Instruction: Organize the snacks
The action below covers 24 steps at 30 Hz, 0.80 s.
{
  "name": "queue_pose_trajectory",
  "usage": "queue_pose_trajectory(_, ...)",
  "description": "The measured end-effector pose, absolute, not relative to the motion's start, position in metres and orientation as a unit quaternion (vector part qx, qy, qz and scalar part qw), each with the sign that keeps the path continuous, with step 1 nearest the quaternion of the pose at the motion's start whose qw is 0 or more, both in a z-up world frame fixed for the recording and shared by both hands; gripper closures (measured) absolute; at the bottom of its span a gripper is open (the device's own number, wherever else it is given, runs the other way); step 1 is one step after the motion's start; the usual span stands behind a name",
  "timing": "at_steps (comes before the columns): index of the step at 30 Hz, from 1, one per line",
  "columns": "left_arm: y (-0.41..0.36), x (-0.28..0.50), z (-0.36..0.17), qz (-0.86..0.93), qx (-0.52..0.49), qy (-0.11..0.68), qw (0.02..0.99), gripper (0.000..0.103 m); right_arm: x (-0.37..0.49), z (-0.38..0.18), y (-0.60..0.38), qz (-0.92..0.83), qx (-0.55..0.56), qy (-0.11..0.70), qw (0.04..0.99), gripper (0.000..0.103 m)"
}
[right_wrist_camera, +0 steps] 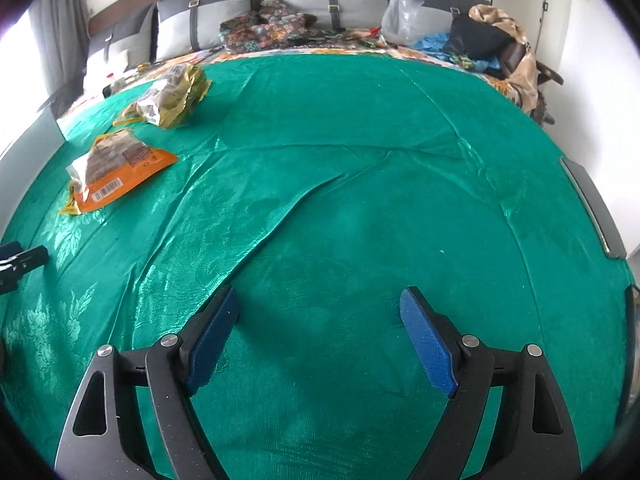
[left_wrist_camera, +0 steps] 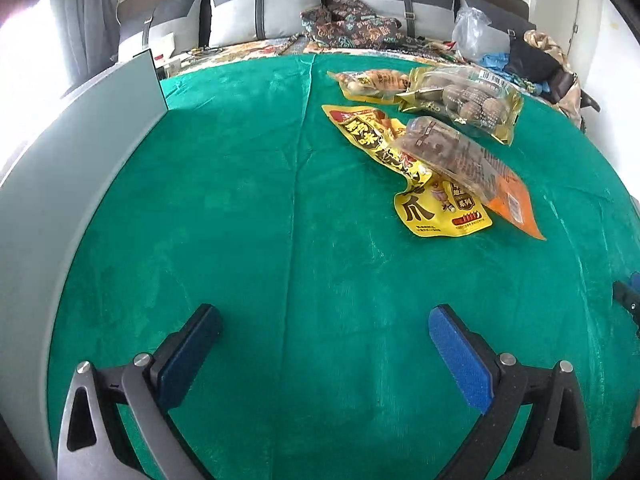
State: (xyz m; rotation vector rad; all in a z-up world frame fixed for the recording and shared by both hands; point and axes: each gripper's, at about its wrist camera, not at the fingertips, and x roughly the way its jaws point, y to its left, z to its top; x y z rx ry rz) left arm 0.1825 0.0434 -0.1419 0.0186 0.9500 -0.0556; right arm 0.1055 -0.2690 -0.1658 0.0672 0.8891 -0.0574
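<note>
My left gripper (left_wrist_camera: 324,320) hangs over bare cloth with its blue-padded jaws spread wide and nothing between them. My right gripper (right_wrist_camera: 316,306) is likewise parted and empty, angled down at the fabric.

Under both lies a shiny emerald-green cloth with a woven leaf pattern (right_wrist_camera: 340,220), soft and creased, with one long fold running across it.

In the left wrist view the snacks sit at about one o'clock from my jaws, well apart from them. Nearest is a flat yellow foil pouch printed with large black characters (left_wrist_camera: 436,208). Lying across it is a clear-fronted packet with an orange bottom edge, full of brown lumps (left_wrist_camera: 464,160). Beyond that, towards twelve o'clock, rests a gold-trimmed clear bag of round brown pieces (left_wrist_camera: 472,100), touching a smaller amber packet (left_wrist_camera: 372,82) behind it. In the right wrist view the same cluster lies at about ten o'clock.

I judge all four light, crinkly and slippery, with loose contents that shift. The lumpy middles will bulge and may crush, so I would pinch each by a flat sealed edge, starting with the orange-edged packet on top.

At nine o'clock in the left view stands a smooth pale grey panel (left_wrist_camera: 80,160), rigid and matte.
</note>
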Motion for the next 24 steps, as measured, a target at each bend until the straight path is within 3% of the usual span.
queue_pose_trajectory(24, 0.0447, 0.1822, -0.143, -0.024, 0.008, 0.455, 0.89, 0.0, 0.1054, -0.1653, -0.2699, -0.027, 0.033, 0.43, 0.902, 0.017)
